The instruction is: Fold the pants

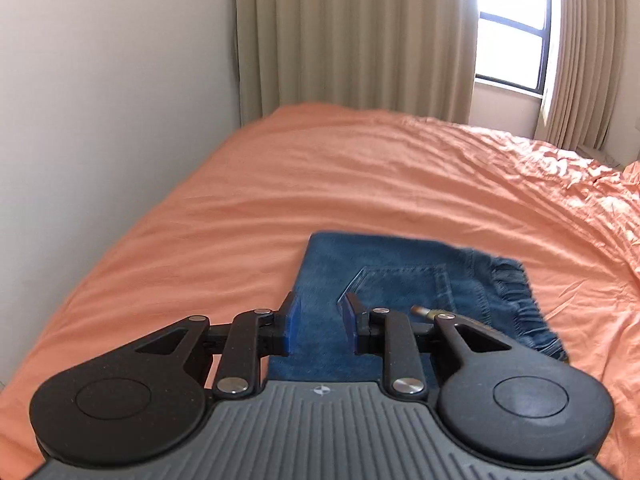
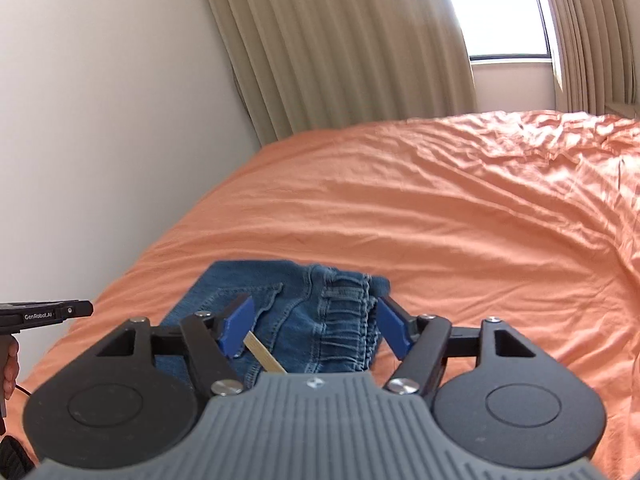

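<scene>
A pair of blue jeans point(image 1: 400, 280) lies folded into a compact rectangle on the orange bed sheet point(image 1: 360, 184), back pocket up and the gathered waistband to the right. My left gripper point(image 1: 320, 322) hovers above the left part of the jeans, its blue pads point(image 1: 291, 330) a small way apart with nothing between them. In the right wrist view the jeans point(image 2: 304, 304) sit just ahead, and my right gripper point(image 2: 316, 330) stands wide open over the waistband, holding nothing. The left gripper's body point(image 2: 44, 314) and a person's hand point(image 2: 9, 364) show at the left edge.
A pale wall point(image 1: 100, 120) runs close along the bed's left side. Beige curtains point(image 1: 352, 32) and a bright window point(image 1: 512, 28) stand behind the bed. The sheet is rumpled toward the far right point(image 2: 560, 152). A thin wooden strip point(image 2: 264, 356) shows by the right gripper's left finger.
</scene>
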A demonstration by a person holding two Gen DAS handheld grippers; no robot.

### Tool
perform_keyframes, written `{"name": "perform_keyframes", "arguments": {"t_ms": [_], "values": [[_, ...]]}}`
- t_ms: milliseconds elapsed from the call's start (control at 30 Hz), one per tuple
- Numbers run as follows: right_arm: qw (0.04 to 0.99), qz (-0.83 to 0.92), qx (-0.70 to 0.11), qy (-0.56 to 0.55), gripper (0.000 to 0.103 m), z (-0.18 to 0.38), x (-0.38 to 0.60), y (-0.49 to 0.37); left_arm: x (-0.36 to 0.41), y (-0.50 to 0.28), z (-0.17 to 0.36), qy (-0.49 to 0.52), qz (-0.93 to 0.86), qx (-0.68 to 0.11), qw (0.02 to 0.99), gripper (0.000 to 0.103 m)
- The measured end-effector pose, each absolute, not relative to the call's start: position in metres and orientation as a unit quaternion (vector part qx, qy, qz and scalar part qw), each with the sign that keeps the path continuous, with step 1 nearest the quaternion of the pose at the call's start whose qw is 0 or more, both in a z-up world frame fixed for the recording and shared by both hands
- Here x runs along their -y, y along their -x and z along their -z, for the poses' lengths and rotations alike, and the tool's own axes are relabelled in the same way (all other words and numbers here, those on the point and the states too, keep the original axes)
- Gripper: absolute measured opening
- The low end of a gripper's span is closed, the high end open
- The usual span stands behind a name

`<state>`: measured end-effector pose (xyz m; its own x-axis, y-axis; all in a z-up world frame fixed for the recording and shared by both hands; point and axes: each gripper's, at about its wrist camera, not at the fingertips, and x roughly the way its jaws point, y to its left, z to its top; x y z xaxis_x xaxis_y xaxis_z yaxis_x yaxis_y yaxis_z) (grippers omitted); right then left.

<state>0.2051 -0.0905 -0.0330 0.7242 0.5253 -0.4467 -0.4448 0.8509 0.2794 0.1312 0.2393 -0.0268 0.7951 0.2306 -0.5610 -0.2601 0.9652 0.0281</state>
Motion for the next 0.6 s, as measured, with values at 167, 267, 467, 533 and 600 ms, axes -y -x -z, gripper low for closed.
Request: {"name": "perform_keyframes", "arguments": {"t_ms": [167,267,467,533,600], "values": [[0.948,-0.253,-0.188,-0.034,0.081,-0.005,0.104,-0.142,-0.178,-0.085,-0.012,0.010,-0.118,-0.199,0.973,0.057],[0.954,-0.252,-0.158,-0.029,0.081,-0.009,0.112,-0.108,-0.150,-0.060,-0.019,0.009,-0.129,-0.175,0.976,0.085],[0.963,-0.225,-0.147,-0.023,0.081,0.007,0.113,-0.060,-0.110,-0.028,-0.014,0.009,-0.151,-0.149,0.977,0.102],[0.964,-0.220,-0.150,-0.027,0.081,0.016,0.112,-0.052,-0.103,-0.027,-0.003,0.014,-0.155,-0.160,0.975,0.102],[0.963,-0.218,-0.157,-0.030,0.081,0.029,0.108,-0.047,-0.096,-0.027,0.009,0.007,-0.154,-0.171,0.973,0.102]]}}
